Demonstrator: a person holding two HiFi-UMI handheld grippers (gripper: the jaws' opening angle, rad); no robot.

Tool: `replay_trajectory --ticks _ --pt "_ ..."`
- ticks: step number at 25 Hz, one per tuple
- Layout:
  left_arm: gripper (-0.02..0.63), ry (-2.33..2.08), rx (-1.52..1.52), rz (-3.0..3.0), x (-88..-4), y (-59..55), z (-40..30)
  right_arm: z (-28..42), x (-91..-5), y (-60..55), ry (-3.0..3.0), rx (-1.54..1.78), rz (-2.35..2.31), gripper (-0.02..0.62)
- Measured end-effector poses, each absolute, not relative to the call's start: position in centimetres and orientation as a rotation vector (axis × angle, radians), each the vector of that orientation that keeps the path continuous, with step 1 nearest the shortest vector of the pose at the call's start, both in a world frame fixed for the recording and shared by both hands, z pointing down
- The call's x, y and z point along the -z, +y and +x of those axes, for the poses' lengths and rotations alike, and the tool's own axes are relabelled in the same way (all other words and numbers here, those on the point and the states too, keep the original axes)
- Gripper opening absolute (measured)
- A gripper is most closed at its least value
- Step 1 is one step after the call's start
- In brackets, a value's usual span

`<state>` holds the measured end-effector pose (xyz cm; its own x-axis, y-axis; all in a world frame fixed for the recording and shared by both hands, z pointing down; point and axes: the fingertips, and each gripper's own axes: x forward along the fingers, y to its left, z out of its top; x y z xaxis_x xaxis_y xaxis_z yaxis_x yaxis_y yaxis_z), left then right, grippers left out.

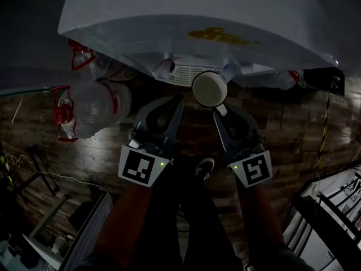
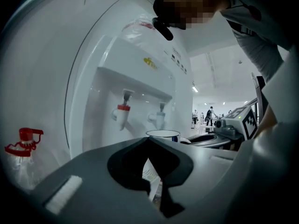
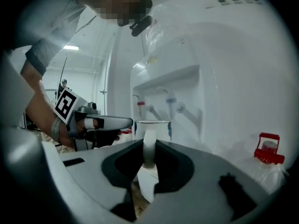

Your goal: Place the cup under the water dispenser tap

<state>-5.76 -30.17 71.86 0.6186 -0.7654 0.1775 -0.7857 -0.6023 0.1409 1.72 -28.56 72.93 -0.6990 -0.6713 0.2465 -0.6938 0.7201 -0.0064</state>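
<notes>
A white cup (image 1: 209,89) with a dark rim hangs in front of the white water dispenser (image 1: 186,16), just before its drip tray (image 1: 189,75). My right gripper (image 1: 218,109) is shut on the cup's handle (image 3: 149,146), which stands upright between the jaws, with the cup's body (image 3: 153,127) beyond. Behind the cup, a red tap (image 3: 141,107) and a blue tap (image 3: 170,101) stick out of the dispenser's recess. My left gripper (image 1: 180,99) is left of the cup and close to it, jaws together and holding nothing. Its own view shows the cup's rim (image 2: 162,134) below the blue tap (image 2: 160,118).
Clear water bottles (image 1: 96,103) with red caps (image 1: 61,115) lie on the wooden floor left of the dispenser. One red-capped bottle (image 3: 267,149) also stands on the right of the right gripper view. Cables and dark equipment (image 1: 333,208) are at the lower edges.
</notes>
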Motion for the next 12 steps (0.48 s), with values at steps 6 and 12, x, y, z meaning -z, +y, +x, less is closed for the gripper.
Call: replay_trajectory --ticks 6,12 --pt "0.008 -1.291 -0.113 2.626 -74.9 -31.8 -4.5 2.0 -76.5 -30.7 -2.700 -0.116 1.108 0.064" --pt "0.008 -1.302 -0.131 2.625 -77.0 -32.4 -4.5 2.4 -79.8 -31.4 -2.691 -0.079 1.102 0.064"
